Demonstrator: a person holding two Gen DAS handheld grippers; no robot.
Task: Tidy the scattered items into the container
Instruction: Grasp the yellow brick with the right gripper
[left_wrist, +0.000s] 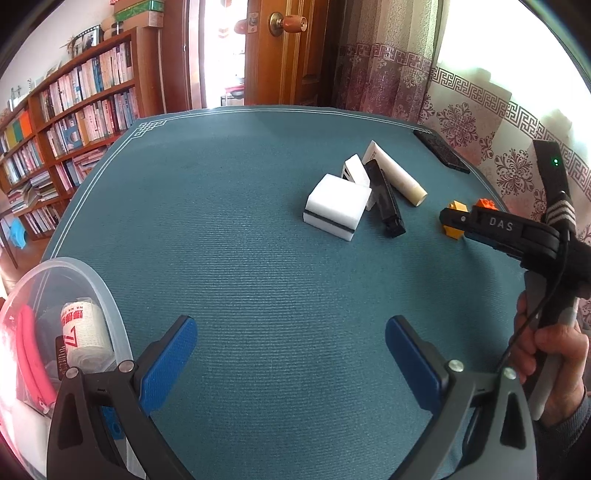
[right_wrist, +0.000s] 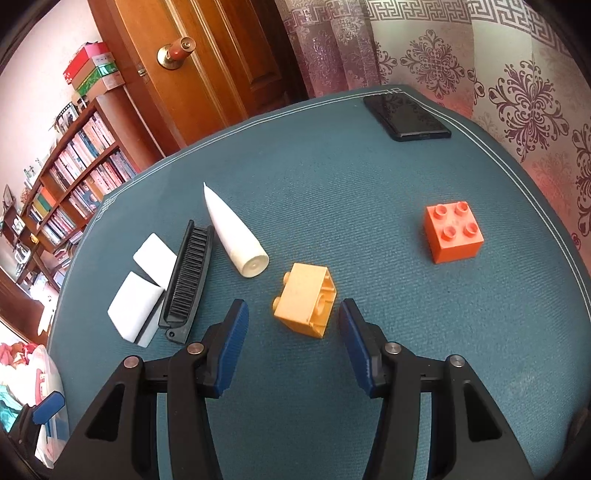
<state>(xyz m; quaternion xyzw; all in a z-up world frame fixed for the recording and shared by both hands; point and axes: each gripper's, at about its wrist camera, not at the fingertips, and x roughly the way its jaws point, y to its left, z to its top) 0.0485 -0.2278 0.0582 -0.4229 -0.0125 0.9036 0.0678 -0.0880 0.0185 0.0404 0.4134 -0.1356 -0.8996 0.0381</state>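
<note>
From my left wrist camera I see the clear plastic container (left_wrist: 94, 291) at the near left edge of the counter (left_wrist: 240, 229), already holding a white roll (left_wrist: 86, 332) and something pink (left_wrist: 31, 350). That view also shows the right hand-held gripper (left_wrist: 452, 221) from the side, held by a hand (left_wrist: 550, 354), with its tip down at the yellow block (left_wrist: 455, 218); the orange block (left_wrist: 485, 204) only peeks out behind it.

My right wrist camera gives what the left one hides: the yellow block lies tipped on its side, hollow underside facing right, and the orange block (right_wrist: 453, 233) stands studs up, well apart to the right of it. To the left of the yellow block lie a white tube (right_wrist: 232, 236), a black comb (right_wrist: 188, 282) and two white sponges (right_wrist: 144, 288), the comb touching the sponges. A black phone (right_wrist: 406, 117) rests far beyond the yellow block, near the counter's back edge. The container shows here only as a blurred sliver at the bottom left.

My right hand-held gripper (right_wrist: 293, 332) is spread wide, one finger on either side of the yellow block (right_wrist: 306, 299); the right finger (right_wrist: 354, 339) sits just beside the block, and I cannot tell whether it touches. It grips nothing. My left hand-held gripper (left_wrist: 291, 369) is also spread wide and empty, over bare counter just right of the container.
</note>
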